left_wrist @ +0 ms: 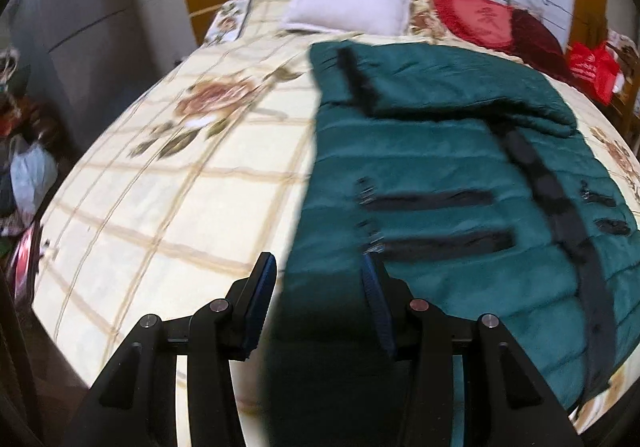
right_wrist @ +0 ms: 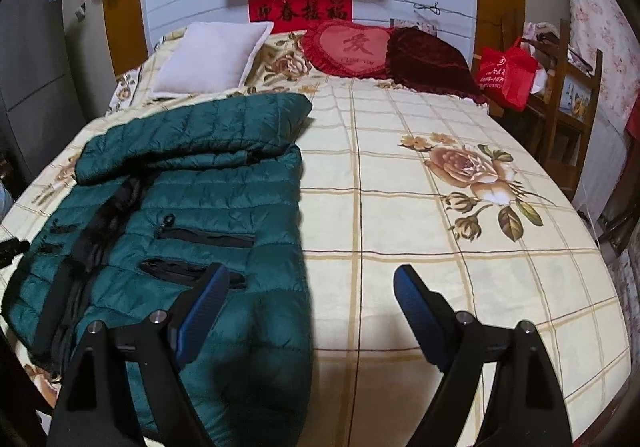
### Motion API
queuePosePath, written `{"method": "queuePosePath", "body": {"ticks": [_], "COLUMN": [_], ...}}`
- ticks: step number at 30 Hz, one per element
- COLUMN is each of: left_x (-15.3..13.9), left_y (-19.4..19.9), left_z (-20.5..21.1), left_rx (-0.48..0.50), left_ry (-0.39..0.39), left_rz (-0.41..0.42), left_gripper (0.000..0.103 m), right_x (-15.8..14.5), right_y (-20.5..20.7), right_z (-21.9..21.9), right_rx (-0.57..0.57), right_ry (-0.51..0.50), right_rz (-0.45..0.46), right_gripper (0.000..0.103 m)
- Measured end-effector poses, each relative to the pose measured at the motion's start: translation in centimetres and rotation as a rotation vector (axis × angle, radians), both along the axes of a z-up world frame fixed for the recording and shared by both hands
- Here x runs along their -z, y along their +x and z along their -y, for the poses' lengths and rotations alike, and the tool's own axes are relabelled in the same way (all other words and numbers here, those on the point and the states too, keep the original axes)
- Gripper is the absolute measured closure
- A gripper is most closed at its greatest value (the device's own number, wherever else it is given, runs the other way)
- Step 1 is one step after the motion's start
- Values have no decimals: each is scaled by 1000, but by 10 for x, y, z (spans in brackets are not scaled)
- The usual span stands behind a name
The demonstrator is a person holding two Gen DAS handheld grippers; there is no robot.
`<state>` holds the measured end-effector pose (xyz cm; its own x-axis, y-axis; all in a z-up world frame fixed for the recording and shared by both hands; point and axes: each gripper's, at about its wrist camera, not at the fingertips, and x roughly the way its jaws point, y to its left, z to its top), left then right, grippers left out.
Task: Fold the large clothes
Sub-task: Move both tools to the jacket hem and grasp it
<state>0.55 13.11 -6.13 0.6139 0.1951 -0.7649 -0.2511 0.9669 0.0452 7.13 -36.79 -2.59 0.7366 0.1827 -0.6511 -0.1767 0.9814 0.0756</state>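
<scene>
A dark green quilted jacket (left_wrist: 440, 151) with black zips lies flat on the bed, one sleeve folded across its top; it also shows in the right wrist view (right_wrist: 208, 183). My left gripper (left_wrist: 320, 271) is open, its jaws apart above the jacket's near left edge, holding nothing. My right gripper (right_wrist: 312, 283) is open wide above the jacket's near right edge, empty. Its left finger (right_wrist: 204, 303) hangs over the jacket, its right finger (right_wrist: 416, 307) over bare bedspread.
The bed has a cream checked bedspread (right_wrist: 440, 247) with rose prints. A white pillow (right_wrist: 212, 59), a red heart cushion (right_wrist: 348, 51) and a dark red cushion (right_wrist: 432, 63) lie at the head. A red bag (right_wrist: 504, 75) and wooden shelf stand right; bags (left_wrist: 28, 175) on the floor left.
</scene>
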Motion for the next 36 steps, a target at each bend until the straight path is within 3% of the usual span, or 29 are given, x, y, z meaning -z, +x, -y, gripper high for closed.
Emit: {"method": "queuePosePath", "body": {"ticks": [9,20,25,31,34,36], "left_x": [20,30,30,34,35,33], "left_y": [-35,-48,-53,-58,-58,-59], "left_z": [-42,-50,-56,-66,-65,-62], "left_rx": [-20,-41,-34,-44,-40,-23], "left_ry": [-89,-136,-177,-255,-282,-288], "left_rz": [31,59,65,71,74,83], "left_gripper": [73,66,65,58,58,58], "right_x": [12,25,21,26,35,48], "right_y": [-8,-16,-21,-32,-27,-20], "right_z": [8,9,7,2,-2,-5], "right_rx": [4,-22,-71,-177,-193,-210], "right_ry": [-26,-38,6,60,69,92], "right_rz": [-33,-53,-38,-48,-96,-176], "right_gripper": [15,15,15,15,15,15]}}
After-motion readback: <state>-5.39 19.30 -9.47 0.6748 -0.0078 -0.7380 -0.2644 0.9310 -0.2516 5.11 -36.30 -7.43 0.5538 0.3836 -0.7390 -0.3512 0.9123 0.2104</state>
